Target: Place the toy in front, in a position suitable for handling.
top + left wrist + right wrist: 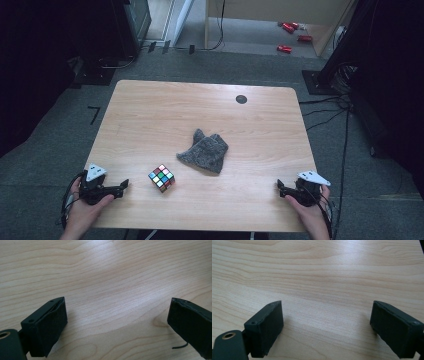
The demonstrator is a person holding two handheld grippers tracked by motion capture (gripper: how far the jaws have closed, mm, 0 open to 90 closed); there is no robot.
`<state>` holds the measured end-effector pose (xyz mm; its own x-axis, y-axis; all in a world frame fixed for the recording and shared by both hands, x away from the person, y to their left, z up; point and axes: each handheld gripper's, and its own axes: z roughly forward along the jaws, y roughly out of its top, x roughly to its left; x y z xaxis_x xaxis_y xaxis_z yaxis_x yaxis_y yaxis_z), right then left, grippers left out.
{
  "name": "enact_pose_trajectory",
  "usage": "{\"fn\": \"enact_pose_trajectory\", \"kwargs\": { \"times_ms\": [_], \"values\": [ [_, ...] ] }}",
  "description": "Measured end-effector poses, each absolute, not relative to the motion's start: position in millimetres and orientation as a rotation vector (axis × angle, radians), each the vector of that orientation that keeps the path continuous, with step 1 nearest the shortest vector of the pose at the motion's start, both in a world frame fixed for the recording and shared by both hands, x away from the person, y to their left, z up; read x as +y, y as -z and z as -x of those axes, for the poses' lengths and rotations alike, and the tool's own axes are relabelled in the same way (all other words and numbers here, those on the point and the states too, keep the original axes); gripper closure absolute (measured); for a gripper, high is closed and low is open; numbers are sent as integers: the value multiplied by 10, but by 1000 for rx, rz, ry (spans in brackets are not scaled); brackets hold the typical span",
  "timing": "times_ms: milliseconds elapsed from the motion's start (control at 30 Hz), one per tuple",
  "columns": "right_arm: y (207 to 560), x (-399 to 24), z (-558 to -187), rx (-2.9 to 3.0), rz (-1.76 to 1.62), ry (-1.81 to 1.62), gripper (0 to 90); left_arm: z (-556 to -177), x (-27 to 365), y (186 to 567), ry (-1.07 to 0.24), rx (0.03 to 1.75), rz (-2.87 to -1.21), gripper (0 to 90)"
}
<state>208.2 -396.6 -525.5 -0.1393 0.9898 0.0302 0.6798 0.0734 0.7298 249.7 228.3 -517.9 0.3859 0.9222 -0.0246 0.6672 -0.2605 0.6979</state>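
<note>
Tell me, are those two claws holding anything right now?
No. The left gripper and right gripper stand open over bare table; the puzzle cube and grey cloth lie untouched.

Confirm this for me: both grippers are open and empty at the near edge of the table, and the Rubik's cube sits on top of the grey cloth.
One thing is wrong. The Rubik's cube is not on the grey cloth; the high view shows it on the bare table, apart from the cloth and nearer the left gripper. The rest holds: the left gripper and the right gripper are open and empty at the near edge.
</note>
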Motion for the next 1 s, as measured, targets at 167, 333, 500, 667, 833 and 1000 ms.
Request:
{"fn": "enact_pose_trajectory", "kwargs": {
  "times_ms": [167,333,500,667,833,1000],
  "values": [
    [5254,-3966,-2079,1868,-1654,-842,122,-2526,2250,5180,-538,1365,-2027,33],
    [5254,-3966,-2079,1867,-1654,-842,123,-2529,2231,5183,-555,1364,-2044,33],
    [5254,-3966,-2079,1868,-1654,-842,123,-2540,2221,5182,-560,1374,-2042,32],
    [5254,-3967,-2080,1866,-1655,-841,121,-2535,2221,5179,-561,1372,-2046,32],
    [5255,-3966,-2088,1857,-1666,-832,103,-2518,2210,5154,-531,1362,-2020,33],
    [5255,-3964,-2088,1856,-1669,-831,103,-2452,2102,5056,-540,1289,-2006,33]
  ]
}}
